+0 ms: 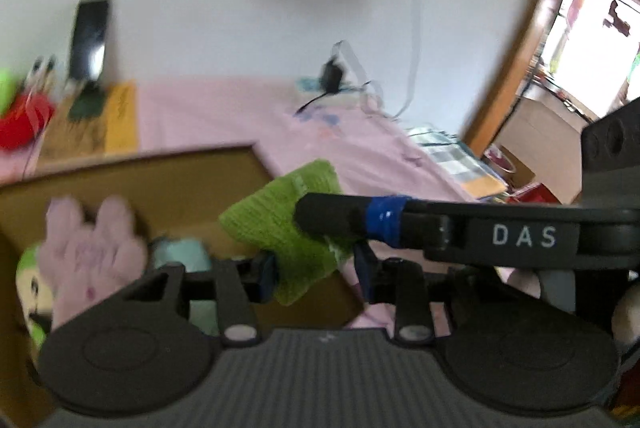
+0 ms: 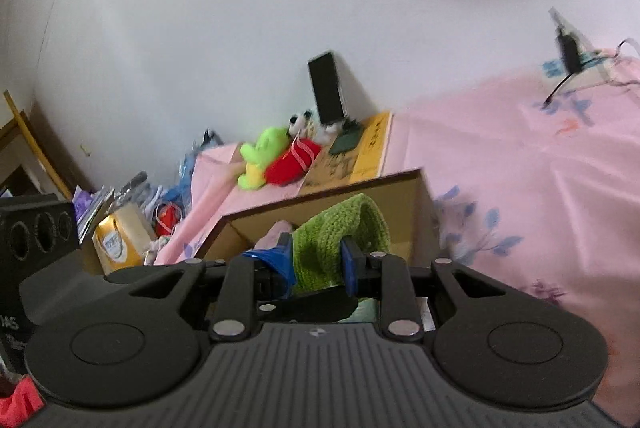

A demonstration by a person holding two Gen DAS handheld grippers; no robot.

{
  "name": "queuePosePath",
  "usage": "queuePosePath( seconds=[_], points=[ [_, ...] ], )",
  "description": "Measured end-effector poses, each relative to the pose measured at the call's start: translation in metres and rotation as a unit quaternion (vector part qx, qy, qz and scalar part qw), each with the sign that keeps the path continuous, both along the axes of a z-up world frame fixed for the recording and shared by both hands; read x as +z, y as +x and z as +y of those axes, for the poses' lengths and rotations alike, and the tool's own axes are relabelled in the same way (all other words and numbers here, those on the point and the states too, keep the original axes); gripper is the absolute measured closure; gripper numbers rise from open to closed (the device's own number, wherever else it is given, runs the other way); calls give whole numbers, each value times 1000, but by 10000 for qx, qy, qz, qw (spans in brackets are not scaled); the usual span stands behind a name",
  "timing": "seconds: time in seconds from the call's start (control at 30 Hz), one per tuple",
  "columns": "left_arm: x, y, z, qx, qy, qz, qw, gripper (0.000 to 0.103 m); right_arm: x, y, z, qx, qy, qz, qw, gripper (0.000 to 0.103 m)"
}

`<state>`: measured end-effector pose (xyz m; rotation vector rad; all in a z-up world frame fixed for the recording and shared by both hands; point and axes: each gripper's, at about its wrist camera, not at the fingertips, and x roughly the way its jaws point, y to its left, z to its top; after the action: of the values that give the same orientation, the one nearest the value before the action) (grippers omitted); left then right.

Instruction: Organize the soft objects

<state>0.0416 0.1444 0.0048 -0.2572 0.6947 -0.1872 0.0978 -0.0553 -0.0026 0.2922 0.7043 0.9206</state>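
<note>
Both claws clamped on one green knitted cloth (image 1: 280, 228): left claw (image 1: 316, 278) pinching its lower edge, right claw (image 2: 318, 260) pinching the other end, with the cloth held up between them above the open cardboard box (image 1: 132, 171) on the pink-sheeted bed (image 1: 224, 107).

Biggest risk, judged from here: pulling the two claws apart or out of step and stretching the knit until one edge slips free, since only a thin margin looks caught on the left side. Next: dropping the cloth across the box's near rim instead of inside, leaving it draped half on the bed. Smaller: snagging loose yarn on a claw pad at release, so that the cloth trails out again. Smallest: the right claw's long black finger (image 1: 332, 216), lying across the cloth in the left view, knocking the left claw if either swings inward.

Room for moving: plenty of bare bed to the right of the box and open air above it. Tighter inside the box, already holding a pink plush rabbit (image 1: 90, 248), a pale teal soft thing (image 1: 182, 254) and a green-and-cream plush (image 1: 30, 288) at the left. Box walls upright on every visible side. Beyond the box, a phone on a stand (image 2: 328, 91), a green plush (image 2: 260, 155) and a red plush (image 2: 292, 163), well apart from the claws.
</note>
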Motion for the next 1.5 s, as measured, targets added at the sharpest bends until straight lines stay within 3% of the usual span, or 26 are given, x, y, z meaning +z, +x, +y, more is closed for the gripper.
queuePosePath(
  seconds=[0.1, 0.2, 0.47, 0.77, 0.87, 1.13, 1.5],
  points=[
    [-18, 2, 15, 229, -102, 345, 9991, 67, -16, 5, 19, 39, -209, 286, 9994, 95],
    [-31, -3, 21, 419, -30, 540, 9977, 51, -29, 1, 29, 92, -414, 448, 9981, 91],
    [-38, -15, 29, 444, 192, 687, 9965, 44, -36, -9, 29, -167, -506, 701, 9961, 91],
    [-12, -28, 33, 549, 884, 430, 9936, 37, -20, -32, -15, -676, -194, 367, 9969, 91],
    [2, -27, 29, 528, 821, 264, 9949, 37, -19, -35, -43, -1022, -132, 339, 9941, 91],
    [12, -7, -50, -141, 599, 32, 9981, 37, -37, -18, -134, -1908, -153, 779, 9784, 91],
    [-37, 47, -195, -915, 505, 683, 9922, 37, -67, 23, -256, -2427, -637, 1187, 9607, 91]
  ],
)
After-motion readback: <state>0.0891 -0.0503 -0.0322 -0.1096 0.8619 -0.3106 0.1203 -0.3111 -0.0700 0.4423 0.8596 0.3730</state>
